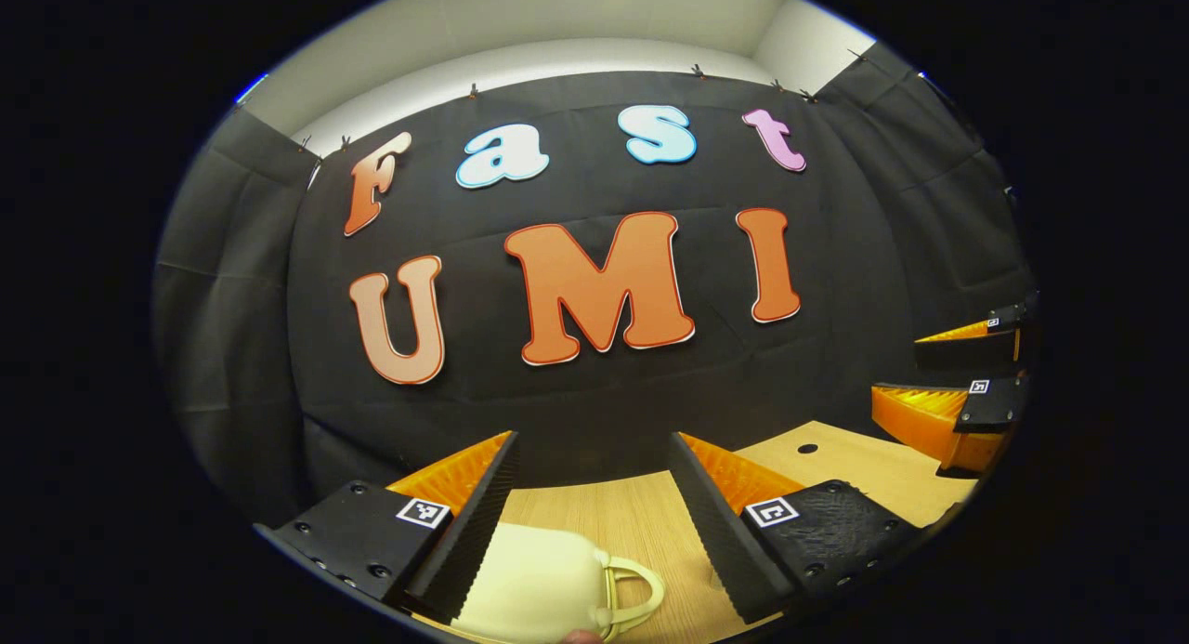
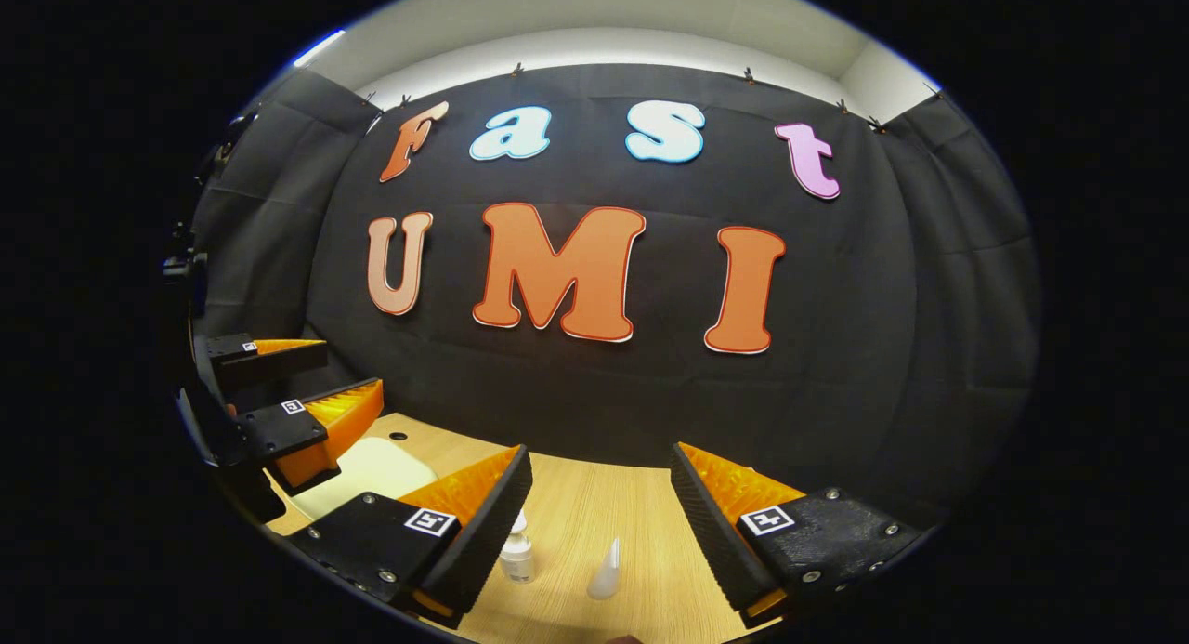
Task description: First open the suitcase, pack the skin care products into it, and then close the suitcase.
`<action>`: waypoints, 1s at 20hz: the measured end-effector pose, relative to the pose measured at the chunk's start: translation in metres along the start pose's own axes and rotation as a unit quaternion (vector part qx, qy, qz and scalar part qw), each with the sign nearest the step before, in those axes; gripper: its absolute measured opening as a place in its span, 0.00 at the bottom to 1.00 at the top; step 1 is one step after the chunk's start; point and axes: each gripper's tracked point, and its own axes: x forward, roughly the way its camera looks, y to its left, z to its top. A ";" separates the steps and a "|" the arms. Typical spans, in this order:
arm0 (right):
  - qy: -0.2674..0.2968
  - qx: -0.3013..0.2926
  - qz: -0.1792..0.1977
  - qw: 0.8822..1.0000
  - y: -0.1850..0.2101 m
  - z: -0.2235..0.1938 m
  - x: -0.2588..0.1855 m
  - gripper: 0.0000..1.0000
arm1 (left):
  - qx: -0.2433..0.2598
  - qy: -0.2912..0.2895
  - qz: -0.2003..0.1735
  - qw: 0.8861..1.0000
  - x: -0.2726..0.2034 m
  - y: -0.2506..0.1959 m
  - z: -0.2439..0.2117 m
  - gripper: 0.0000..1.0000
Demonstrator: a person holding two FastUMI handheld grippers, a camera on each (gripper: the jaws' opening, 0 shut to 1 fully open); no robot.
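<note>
A small cream suitcase with a pale looped handle lies closed on the wooden table, low in the left gripper view. My left gripper hangs open above it, touching nothing. In the right gripper view, my right gripper is open over two skin care products: a small clear bottle and a white pointed-tip tube, both standing on the table. The suitcase shows at the left there, under the left gripper. The right gripper appears at the right edge of the left gripper view.
The black cloth wall closes the table's far side in both views. A small dark hole marks the tabletop toward the right in the left gripper view, and it shows again as a hole beside the suitcase.
</note>
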 end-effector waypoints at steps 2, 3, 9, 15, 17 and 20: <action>-0.005 -0.003 0.001 1.000 0.000 0.002 0.000 0.96 | 0.005 0.006 0.005 1.000 0.000 0.003 -0.002 1.00; -0.006 -0.004 0.004 1.000 0.001 0.003 0.001 0.96 | 0.008 0.008 0.007 1.000 -0.001 0.005 -0.004 1.00; -0.006 -0.007 0.007 1.000 -0.004 -0.001 -0.002 0.96 | 0.033 0.014 0.012 0.999 0.000 0.012 -0.009 0.99; -0.001 -0.001 0.003 1.000 -0.011 -0.005 -0.001 0.96 | 0.086 0.040 -0.001 0.995 -0.002 0.022 -0.026 0.99; 0.002 -0.001 -0.005 1.000 -0.014 -0.007 -0.001 0.95 | 0.103 0.052 -0.020 0.993 -0.007 0.020 -0.034 0.99; 0.008 -0.005 -0.021 1.000 -0.017 -0.008 -0.002 0.96 | 0.135 0.070 -0.051 0.987 -0.010 0.018 -0.047 0.99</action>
